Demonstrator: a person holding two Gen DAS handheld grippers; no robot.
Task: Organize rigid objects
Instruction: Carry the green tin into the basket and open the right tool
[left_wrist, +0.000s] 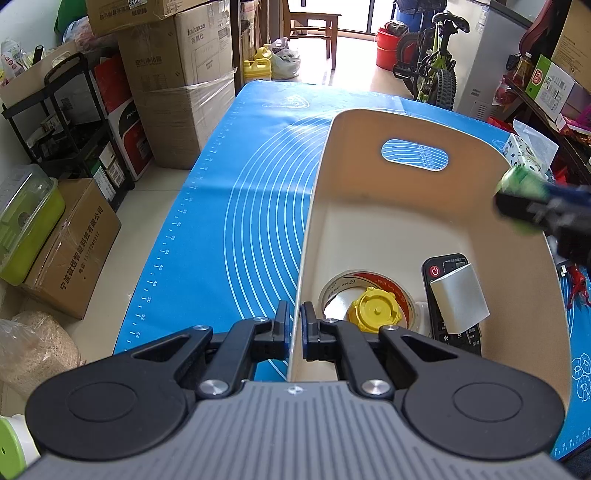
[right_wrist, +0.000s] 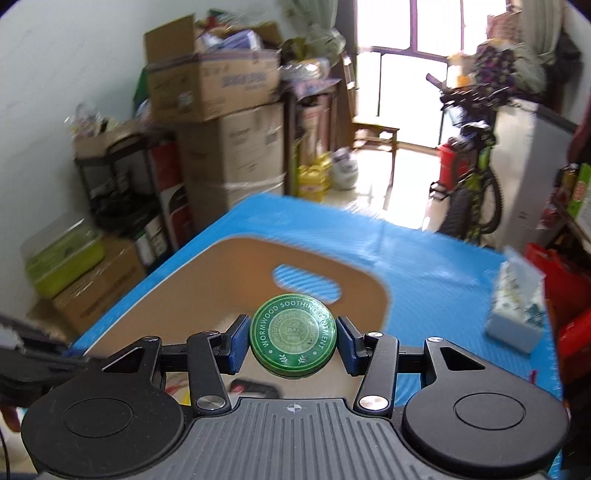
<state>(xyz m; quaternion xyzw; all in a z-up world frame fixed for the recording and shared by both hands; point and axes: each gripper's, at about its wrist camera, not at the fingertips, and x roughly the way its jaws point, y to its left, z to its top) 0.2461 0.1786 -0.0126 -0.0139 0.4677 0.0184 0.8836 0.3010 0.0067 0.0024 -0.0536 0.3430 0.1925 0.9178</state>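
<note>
A beige bin (left_wrist: 369, 122) with a handle slot stands on the blue mat (left_wrist: 258, 192). My left gripper (left_wrist: 294, 325) is shut on the bin's left wall, one pad on each side. Inside the bin lie a tape roll (left_wrist: 397, 291), a yellow cap (left_wrist: 373, 309), a black remote (left_wrist: 441, 267) and a grey block (left_wrist: 460, 297). My right gripper (right_wrist: 293, 341) is shut on a round green ointment tin (right_wrist: 293, 336), held above the bin (right_wrist: 207, 280). It shows blurred at the right edge of the left wrist view as the right gripper (left_wrist: 517, 199).
A tissue box (right_wrist: 517, 314) stands on the mat right of the bin. A red toy (left_wrist: 578, 284) lies by the bin's right side. Stacked cardboard boxes (left_wrist: 177, 74), a black shelf and a green container line the left wall. A bicycle (left_wrist: 432, 55) stands beyond the table.
</note>
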